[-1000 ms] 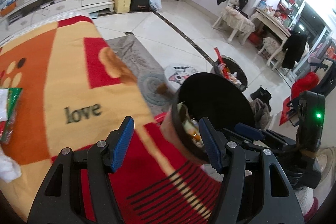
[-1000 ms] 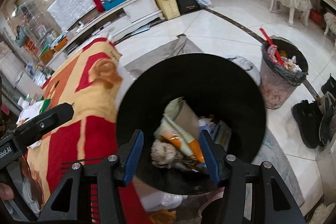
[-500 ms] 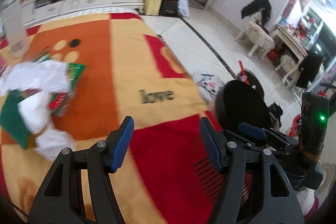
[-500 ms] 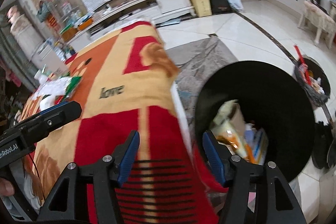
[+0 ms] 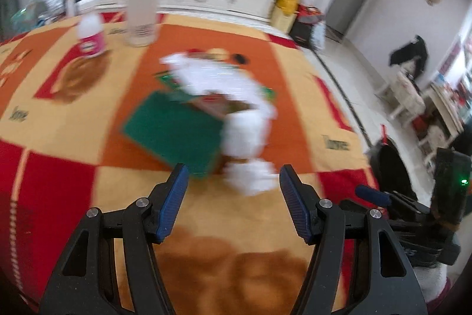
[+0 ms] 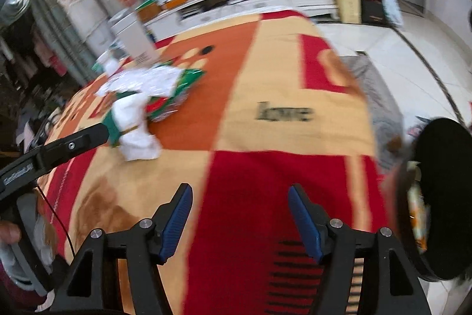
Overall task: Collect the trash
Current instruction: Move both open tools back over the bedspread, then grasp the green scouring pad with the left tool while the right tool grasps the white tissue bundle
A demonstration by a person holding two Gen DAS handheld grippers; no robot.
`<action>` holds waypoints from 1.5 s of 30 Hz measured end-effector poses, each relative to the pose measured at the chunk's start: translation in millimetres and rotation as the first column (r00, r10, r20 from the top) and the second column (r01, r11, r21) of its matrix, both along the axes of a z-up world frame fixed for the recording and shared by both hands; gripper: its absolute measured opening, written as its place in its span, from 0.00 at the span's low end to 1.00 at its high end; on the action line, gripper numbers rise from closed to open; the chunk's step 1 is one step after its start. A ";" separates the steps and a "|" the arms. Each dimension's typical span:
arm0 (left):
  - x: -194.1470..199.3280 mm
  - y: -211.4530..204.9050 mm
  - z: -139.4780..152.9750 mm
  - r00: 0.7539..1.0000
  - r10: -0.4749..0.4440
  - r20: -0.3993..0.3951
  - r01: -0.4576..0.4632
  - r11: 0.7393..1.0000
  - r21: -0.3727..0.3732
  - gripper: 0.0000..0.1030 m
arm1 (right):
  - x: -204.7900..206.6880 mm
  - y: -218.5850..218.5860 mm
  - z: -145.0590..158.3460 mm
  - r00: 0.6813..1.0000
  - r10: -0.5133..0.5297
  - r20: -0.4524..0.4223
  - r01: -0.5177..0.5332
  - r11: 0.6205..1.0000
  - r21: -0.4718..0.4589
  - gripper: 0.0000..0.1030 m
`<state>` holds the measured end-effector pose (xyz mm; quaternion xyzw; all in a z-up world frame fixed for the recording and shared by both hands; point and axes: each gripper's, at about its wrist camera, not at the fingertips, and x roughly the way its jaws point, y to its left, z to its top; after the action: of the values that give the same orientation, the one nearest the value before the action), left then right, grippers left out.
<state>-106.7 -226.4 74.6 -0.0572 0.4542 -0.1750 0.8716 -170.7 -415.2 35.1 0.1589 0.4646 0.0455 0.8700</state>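
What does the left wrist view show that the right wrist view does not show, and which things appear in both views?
Only the left wrist view shows the small white bottle with a pink label and the open left gripper, pointed at the nearest crumpled white tissue.

Only the right wrist view shows the inside of the black round bin with wrappers in it, and the right gripper, opening, nothing between its fingers.

Both show the red and orange patterned blanket, the tall white cylinder, and the pile of white tissues and green packaging.
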 end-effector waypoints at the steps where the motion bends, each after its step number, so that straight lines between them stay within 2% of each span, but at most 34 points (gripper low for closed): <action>1: 2.2 7.4 -2.1 1.000 0.014 -0.005 -0.014 1.000 0.005 0.61 | 5.8 8.3 -0.1 1.000 0.022 0.005 -0.022 1.000 0.018 0.63; 8: 19.5 54.1 -14.5 0.993 0.109 -0.040 -0.108 0.994 0.026 0.61 | 51.3 68.6 -0.7 0.987 0.156 0.046 -0.159 0.986 0.054 0.63; 14: 40.7 69.6 -21.8 0.986 0.148 -0.078 -0.149 0.989 0.000 0.61 | 85.3 92.4 -12.8 0.980 0.189 0.067 -0.194 0.978 0.077 0.63; 15: 43.5 70.2 -22.4 0.985 0.153 -0.083 -0.154 0.988 -0.006 0.61 | 91.0 93.3 -15.8 0.980 0.186 0.071 -0.191 0.978 0.080 0.59; 16: 45.1 71.2 -22.8 0.984 0.157 -0.088 -0.159 0.987 -0.013 0.61 | 96.4 94.0 -19.3 0.981 0.183 0.071 -0.189 0.978 0.090 0.49; 19: 57.4 73.1 -25.5 0.982 0.158 -0.105 -0.164 0.985 -0.050 0.61 | 102.0 86.0 -24.3 0.984 0.169 0.061 -0.176 0.975 0.139 0.35; 21: 65.7 71.0 -28.3 0.983 0.147 -0.110 -0.155 0.985 -0.070 0.61 | 97.8 81.4 -19.9 0.982 0.171 0.074 -0.181 0.971 0.156 0.31; 27: 85.9 56.6 -43.2 0.985 0.084 -0.148 -0.100 0.990 -0.105 0.60 | 67.3 63.2 -0.1 0.979 0.178 0.098 -0.189 0.975 0.118 0.31; 28: 85.4 55.0 -44.4 0.986 0.082 -0.145 -0.098 0.989 -0.110 0.50 | 64.0 60.7 1.0 0.980 0.174 0.098 -0.185 0.977 0.108 0.31; 32: 74.5 52.4 -36.8 0.990 0.082 -0.116 -0.093 0.992 -0.091 0.36 | 52.5 52.0 2.9 0.982 0.160 0.096 -0.169 0.982 0.087 0.31; 35: 66.0 56.6 -28.8 0.991 0.065 -0.114 -0.075 0.993 -0.086 0.28 | 52.5 50.9 -1.8 0.984 0.160 0.083 -0.166 0.983 0.072 0.31; 38: 56.3 66.7 -18.8 0.991 0.039 -0.132 -0.054 0.992 -0.114 0.22 | 50.5 50.8 -4.6 0.987 0.149 0.061 -0.154 0.986 0.072 0.31; 39: 53.9 69.0 -16.3 0.990 0.032 -0.135 -0.048 0.992 -0.118 0.21 | 51.3 51.3 -4.8 0.989 0.140 0.056 -0.143 0.987 0.071 0.33; 40: 50.3 72.3 -12.4 0.990 0.022 -0.139 -0.039 0.992 -0.121 0.20 | 51.8 50.7 -4.7 0.990 0.129 0.051 -0.132 0.989 0.069 0.44; 41: 46.8 75.5 -8.7 0.990 0.013 -0.139 -0.030 0.992 -0.119 0.20 | 52.4 51.3 -4.6 0.991 0.121 0.049 -0.125 0.990 0.068 0.49; 45: 32.9 91.3 3.2 0.989 -0.018 -0.150 0.000 0.992 -0.123 0.18 | 54.6 59.7 -3.0 0.988 0.146 0.050 -0.148 0.988 0.047 0.52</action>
<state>-73.8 -135.1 77.8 -0.1215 0.5073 -0.2018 0.8289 -116.1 -355.4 32.1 0.1450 0.4535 0.1248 0.8705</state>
